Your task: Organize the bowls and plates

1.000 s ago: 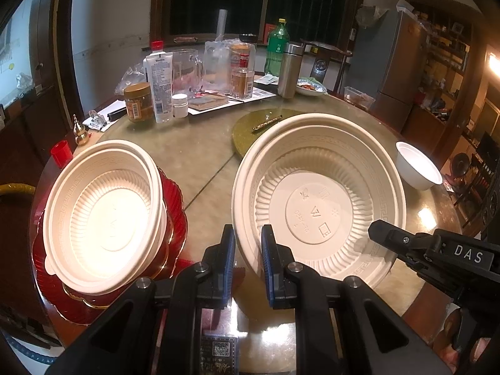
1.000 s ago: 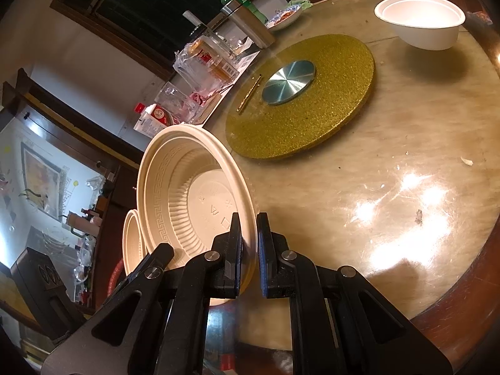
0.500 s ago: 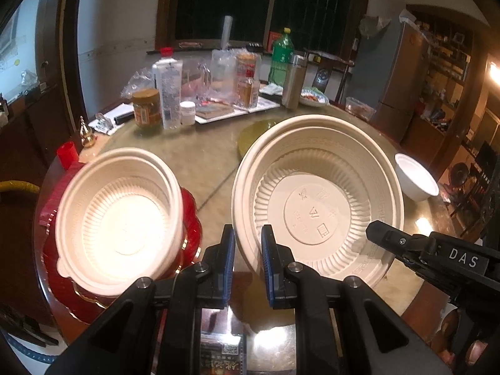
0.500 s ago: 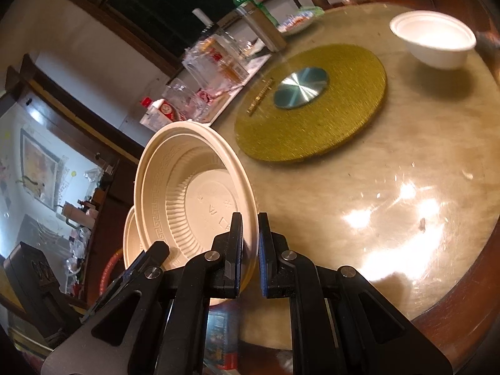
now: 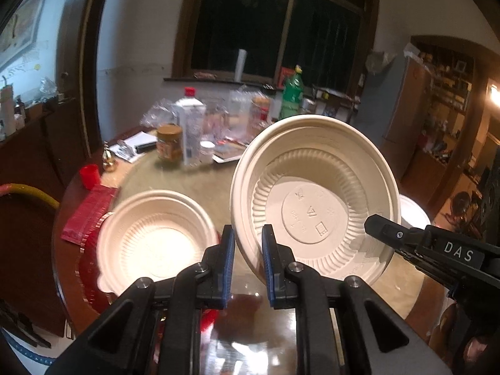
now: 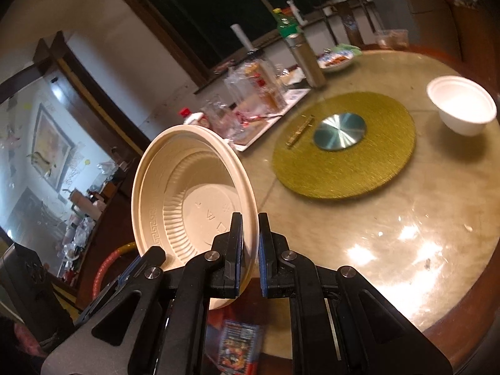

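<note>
Since a second ago the big cream bowl [image 5: 315, 200] has come up off the table [image 6: 390, 218] and tipped toward me, both my tongs lifting it together. Left gripper [image 5: 247, 265] is clamped on the bowl's near-left rim, and right gripper [image 6: 250, 256] is pinching the opposite rim, so the bowl hangs in the air between them, above the table's near edge. Second cream bowl [image 5: 153, 237] sits on the red plates [image 5: 90, 268] at the near-left edge. Small white bowl [image 6: 462, 109] is over by the right edge, just past the gold turntable [image 6: 343, 147] in the middle.
</note>
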A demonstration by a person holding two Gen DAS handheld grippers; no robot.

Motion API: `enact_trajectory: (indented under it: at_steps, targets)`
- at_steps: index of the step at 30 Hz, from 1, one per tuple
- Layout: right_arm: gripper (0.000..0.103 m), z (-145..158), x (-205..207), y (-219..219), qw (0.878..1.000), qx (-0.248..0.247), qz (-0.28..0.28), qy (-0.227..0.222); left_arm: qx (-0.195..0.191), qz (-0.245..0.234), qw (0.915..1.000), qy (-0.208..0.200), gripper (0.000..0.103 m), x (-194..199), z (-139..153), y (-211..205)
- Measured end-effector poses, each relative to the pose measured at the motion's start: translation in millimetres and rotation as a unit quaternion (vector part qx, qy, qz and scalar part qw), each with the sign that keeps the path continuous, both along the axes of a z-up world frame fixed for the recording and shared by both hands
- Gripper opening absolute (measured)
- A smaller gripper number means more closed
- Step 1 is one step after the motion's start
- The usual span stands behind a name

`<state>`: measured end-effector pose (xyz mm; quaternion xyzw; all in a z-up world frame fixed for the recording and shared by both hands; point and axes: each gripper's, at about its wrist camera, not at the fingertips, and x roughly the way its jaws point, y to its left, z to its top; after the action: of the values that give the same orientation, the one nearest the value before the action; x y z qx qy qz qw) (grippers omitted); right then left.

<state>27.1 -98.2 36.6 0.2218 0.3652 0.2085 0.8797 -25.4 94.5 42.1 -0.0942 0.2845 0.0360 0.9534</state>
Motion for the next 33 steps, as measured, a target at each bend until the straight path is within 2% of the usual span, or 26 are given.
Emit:
enact_trajectory:
  at_steps: [7,15,20,33]
  targets:
    - [0.009,11,5,47,0.999,-0.001,0.052,-0.011,-0.002,0.055,0.9984,-0.013,0.016,-15,7,41]
    - [0.009,-1,18,105,0.994,-0.012,0.11,0.01,-0.006,0.107,0.9942,0.005,0.016,-20,-7,81]
    - [0.009,-14,24,127,0.991,-0.022,0.129,0.027,-0.007,0.122,0.9923,0.02,0.016,-18,-19,92]
    - [0.009,-41,39,147,0.986,-0.044,0.145,0.066,-0.005,0.137,0.9885,0.063,0.017,-12,-39,101]
